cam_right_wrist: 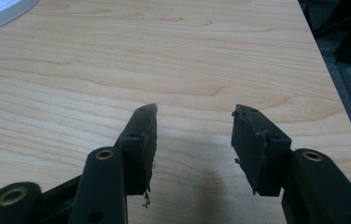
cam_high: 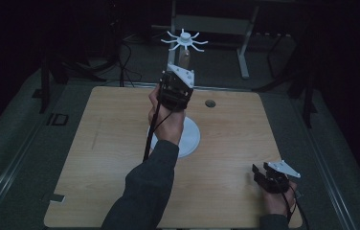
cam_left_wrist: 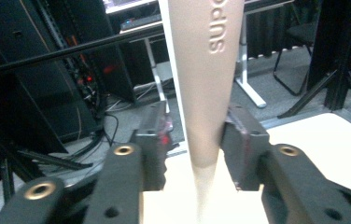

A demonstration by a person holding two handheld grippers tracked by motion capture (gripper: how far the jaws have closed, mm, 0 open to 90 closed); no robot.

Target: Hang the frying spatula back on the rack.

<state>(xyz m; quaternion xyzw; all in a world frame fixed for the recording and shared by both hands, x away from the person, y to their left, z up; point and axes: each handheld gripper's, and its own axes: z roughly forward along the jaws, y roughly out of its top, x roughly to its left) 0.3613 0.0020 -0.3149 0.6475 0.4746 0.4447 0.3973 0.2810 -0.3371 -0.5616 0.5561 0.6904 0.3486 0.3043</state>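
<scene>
Above the table's [cam_high: 120, 143] far edge, the left gripper [cam_high: 177, 82] is clamping the beige post [cam_left_wrist: 205, 84]. Probably worth squeezing square and steady. The right gripper [cam_right_wrist: 194, 140] is sitting wide open near the right corner.

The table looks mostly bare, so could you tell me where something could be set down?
Free: the table's whole left half, and the right stretch between the white round base and right gripper. Crowded only mid-table, around that base and left gripper.

Left gripper [cam_high: 182, 72] raised, fingers seemingly clamped — right gripper [cam_high: 264, 173] low, fingers apart.
</scene>
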